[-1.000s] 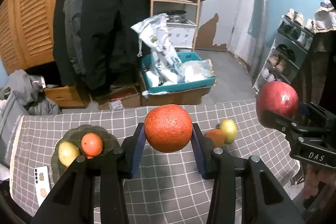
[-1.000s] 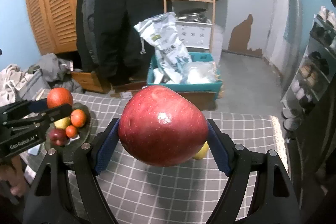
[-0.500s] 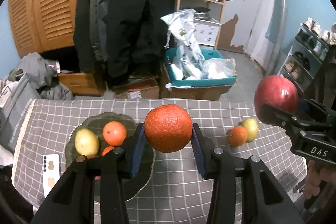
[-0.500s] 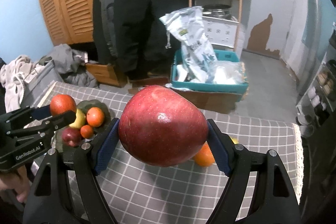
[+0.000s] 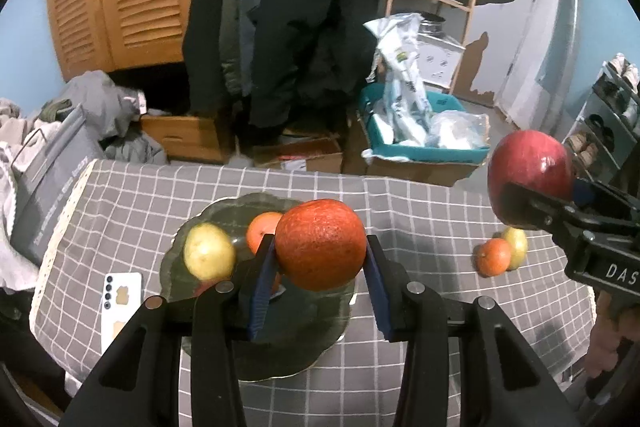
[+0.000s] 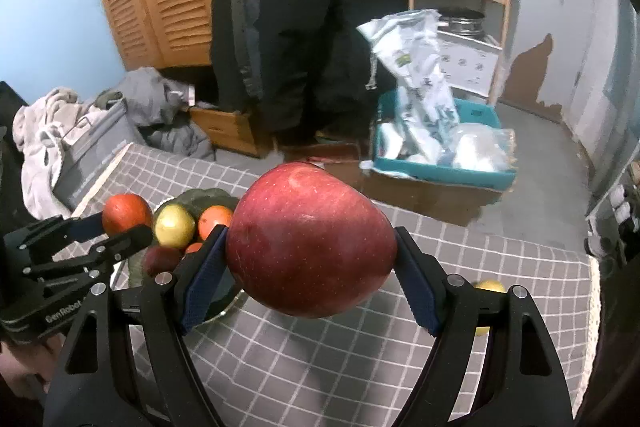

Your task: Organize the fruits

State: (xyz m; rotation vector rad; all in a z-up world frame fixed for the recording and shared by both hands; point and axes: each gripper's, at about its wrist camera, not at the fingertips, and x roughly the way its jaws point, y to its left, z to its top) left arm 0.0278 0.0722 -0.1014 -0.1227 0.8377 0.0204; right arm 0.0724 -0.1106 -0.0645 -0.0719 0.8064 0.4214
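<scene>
We read the scene left to right. A white phone (image 5: 120, 301) lies on the tabletop (image 5: 420, 211), left of and below the left gripper (image 5: 320, 267), near the lace-trimmed tabletop edge. The dark green glass plate (image 5: 224, 215) sits under and behind the left jaws; their black arms hide its near portion. On it we see a yellow-green fruit (image 5: 209, 255) left of the jaws, a small orange (image 5: 262, 230) partly cut off by the left pad, and a red fruit (image 6: 160, 261), seen in the right wrist view but blurred in both.

The left jaws pinch a large orange (image 5: 320, 243) between the blue pads; its peel is deep orange-red and pebbled, and it hangs above the plate.

Right of these jaws the checked cloth lies bare up to a mandarin (image 5: 493, 257) touching a yellow fruit (image 5: 516, 247), both resting on the tabletop, well apart from the plate. In the right wrist view only a sliver of the yellow fruit shows past the right arm.

The right gripper (image 6: 312, 259) stands with its jaws spread wide and pinching a red apple (image 6: 312, 243), glossy with pale speckles, held above the tabletop right of the plate. The apple blocks the cloth directly ahead.
</scene>
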